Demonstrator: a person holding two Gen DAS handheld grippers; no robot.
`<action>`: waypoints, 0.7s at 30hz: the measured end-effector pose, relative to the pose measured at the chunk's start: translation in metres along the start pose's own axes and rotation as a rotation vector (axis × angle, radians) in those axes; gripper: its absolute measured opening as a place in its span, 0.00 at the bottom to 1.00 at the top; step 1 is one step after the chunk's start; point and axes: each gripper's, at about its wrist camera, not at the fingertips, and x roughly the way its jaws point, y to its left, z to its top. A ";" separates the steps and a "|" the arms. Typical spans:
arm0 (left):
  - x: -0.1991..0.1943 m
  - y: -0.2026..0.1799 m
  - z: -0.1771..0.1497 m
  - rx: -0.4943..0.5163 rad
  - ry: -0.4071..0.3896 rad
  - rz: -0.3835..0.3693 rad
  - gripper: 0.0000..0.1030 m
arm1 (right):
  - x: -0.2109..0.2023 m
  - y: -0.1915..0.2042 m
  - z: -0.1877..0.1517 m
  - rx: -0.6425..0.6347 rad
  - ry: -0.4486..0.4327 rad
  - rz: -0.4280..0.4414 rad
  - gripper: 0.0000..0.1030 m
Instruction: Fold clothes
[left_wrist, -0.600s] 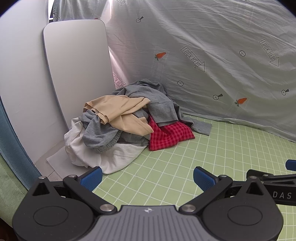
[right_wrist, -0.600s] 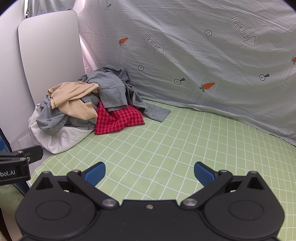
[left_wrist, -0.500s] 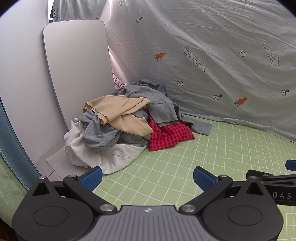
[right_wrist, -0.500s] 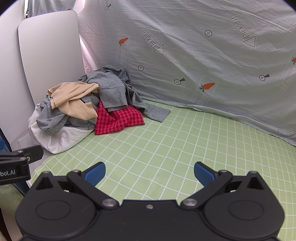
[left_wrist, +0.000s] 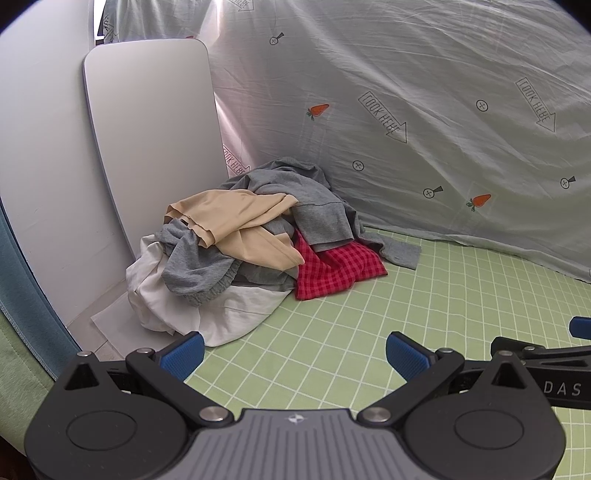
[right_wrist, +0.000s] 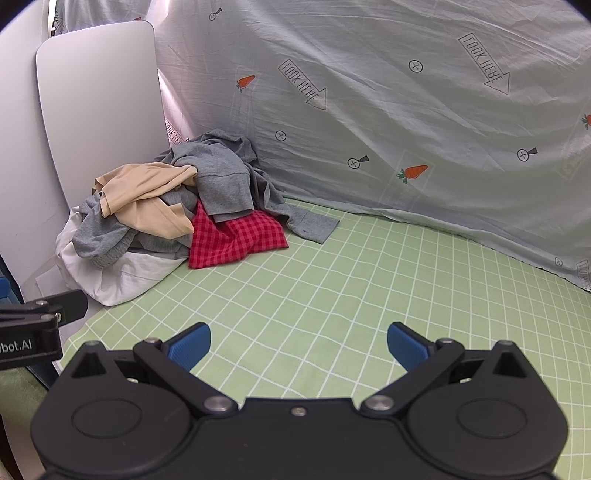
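Note:
A heap of clothes lies in the back left corner of the green checked sheet (left_wrist: 369, 332): a grey top (left_wrist: 317, 206), a beige garment (left_wrist: 236, 218), a red checked cloth (left_wrist: 336, 266) and a white one (left_wrist: 229, 310) underneath. The same heap shows in the right wrist view, with the grey top (right_wrist: 221, 184), beige garment (right_wrist: 147, 195), red checked cloth (right_wrist: 236, 240) and white cloth (right_wrist: 122, 277). My left gripper (left_wrist: 295, 354) hovers open, short of the heap. My right gripper (right_wrist: 299, 343) is open too, over bare sheet, farther right. Nothing sits between either pair of blue pads.
A pale printed sheet (left_wrist: 424, 110) hangs as a backdrop behind the heap. A white rounded board (left_wrist: 147, 129) leans against the left wall. The right gripper's body (left_wrist: 546, 373) pokes into the left wrist view at the lower right.

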 end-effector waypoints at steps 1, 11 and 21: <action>0.000 0.000 0.000 0.000 0.000 0.000 1.00 | 0.000 0.000 0.000 0.000 0.000 -0.001 1.00; -0.001 -0.001 0.001 0.001 -0.002 0.007 1.00 | 0.001 0.001 0.001 -0.005 0.000 -0.001 1.00; 0.000 -0.001 0.001 0.002 -0.003 0.006 1.00 | 0.002 0.000 0.000 -0.009 -0.002 0.000 1.00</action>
